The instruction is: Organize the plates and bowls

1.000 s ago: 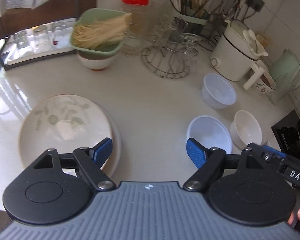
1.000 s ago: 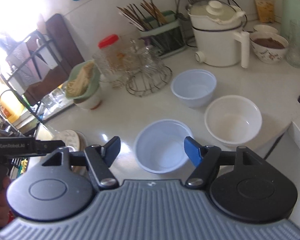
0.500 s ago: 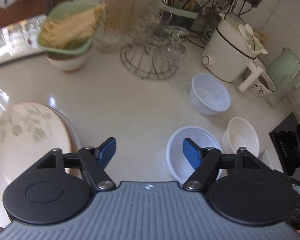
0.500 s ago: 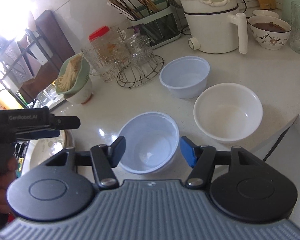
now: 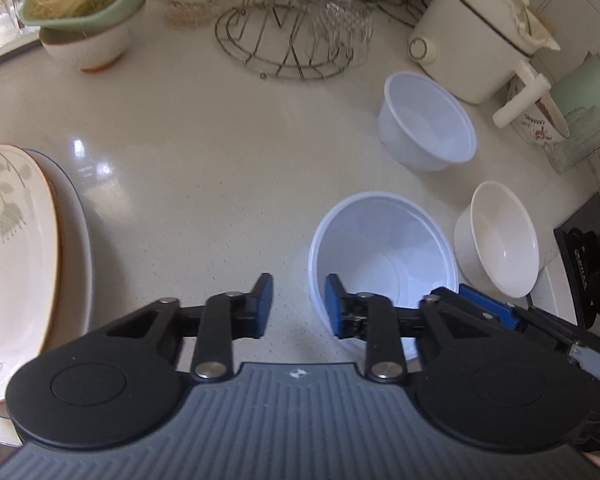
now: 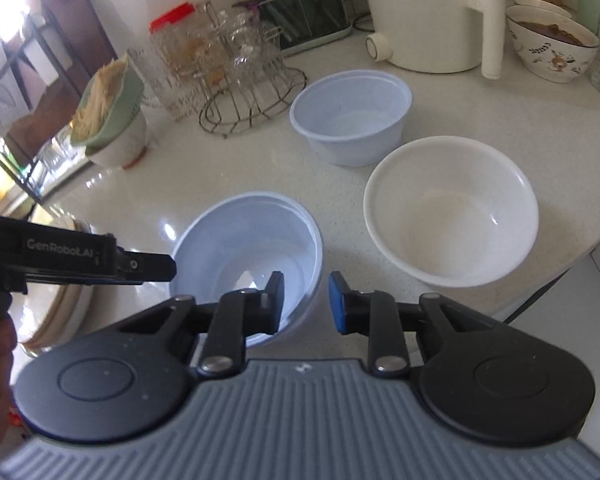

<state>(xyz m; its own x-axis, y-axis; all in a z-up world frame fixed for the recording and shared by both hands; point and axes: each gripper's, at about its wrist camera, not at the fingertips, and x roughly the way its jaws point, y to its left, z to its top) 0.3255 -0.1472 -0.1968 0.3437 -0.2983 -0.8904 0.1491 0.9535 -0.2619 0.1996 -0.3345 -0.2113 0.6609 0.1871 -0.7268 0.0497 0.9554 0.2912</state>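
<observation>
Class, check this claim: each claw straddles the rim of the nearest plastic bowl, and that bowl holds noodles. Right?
Wrong on one point: the nearest plastic bowl is empty, as the right wrist view shows. The left claw and right claw do straddle its rim, closing.

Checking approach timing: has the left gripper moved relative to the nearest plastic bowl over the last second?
Yes. The left gripper has come across from the plates to the nearest plastic bowl; its closing jaws now straddle the bowl's near rim.
</observation>
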